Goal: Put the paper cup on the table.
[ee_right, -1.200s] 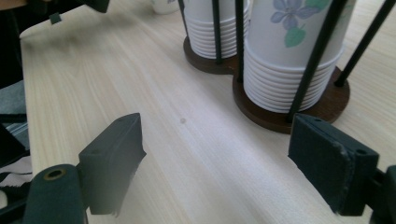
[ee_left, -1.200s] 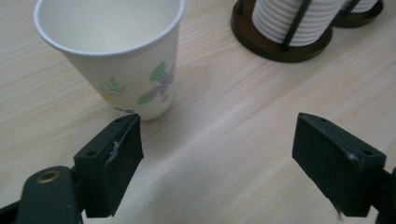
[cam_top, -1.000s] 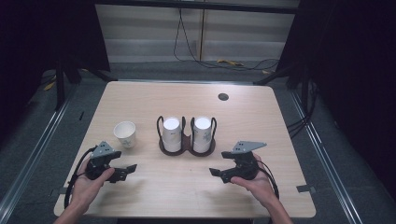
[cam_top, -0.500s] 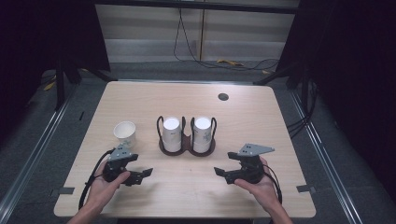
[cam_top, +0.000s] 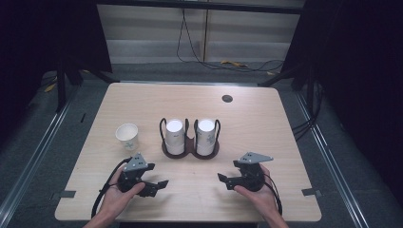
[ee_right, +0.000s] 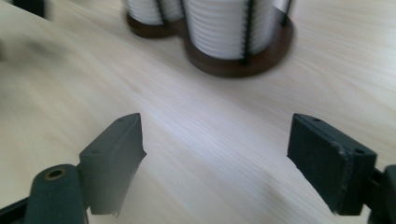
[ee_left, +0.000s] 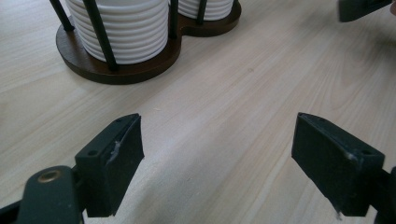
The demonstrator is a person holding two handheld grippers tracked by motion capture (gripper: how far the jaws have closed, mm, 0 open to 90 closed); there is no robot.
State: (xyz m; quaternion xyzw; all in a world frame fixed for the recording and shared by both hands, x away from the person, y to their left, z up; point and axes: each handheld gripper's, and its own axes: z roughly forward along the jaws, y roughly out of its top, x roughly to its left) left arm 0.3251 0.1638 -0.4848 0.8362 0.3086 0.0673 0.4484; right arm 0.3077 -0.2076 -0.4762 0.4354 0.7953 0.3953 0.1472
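Note:
A dark wooden two-ring cup holder (cam_top: 190, 151) stands mid-table with a stack of white ribbed paper cups in each ring, the left stack (cam_top: 174, 135) and the right stack (cam_top: 205, 136). A single white paper cup (cam_top: 127, 136) stands upright to its left. My left gripper (cam_top: 157, 186) rests low near the front edge, open, pointing right, nothing between its jaws. My right gripper (cam_top: 224, 181) faces it, open and empty, its jaws just closing slightly. The left gripper view has my open left gripper (ee_left: 217, 140) before the holder (ee_left: 140, 65). In the right gripper view, my right gripper (ee_right: 215, 140) faces the holder (ee_right: 243, 65).
The light wooden table (cam_top: 266, 128) has a round black grommet (cam_top: 227, 99) at the back right. Cables trail from both grippers toward the front edge. Dark floor and metal rails surround the table.
My left gripper has slid to the right along the front of the table, toward the middle. The right gripper has sunk slightly toward the tabletop. The cups and holder have not moved.

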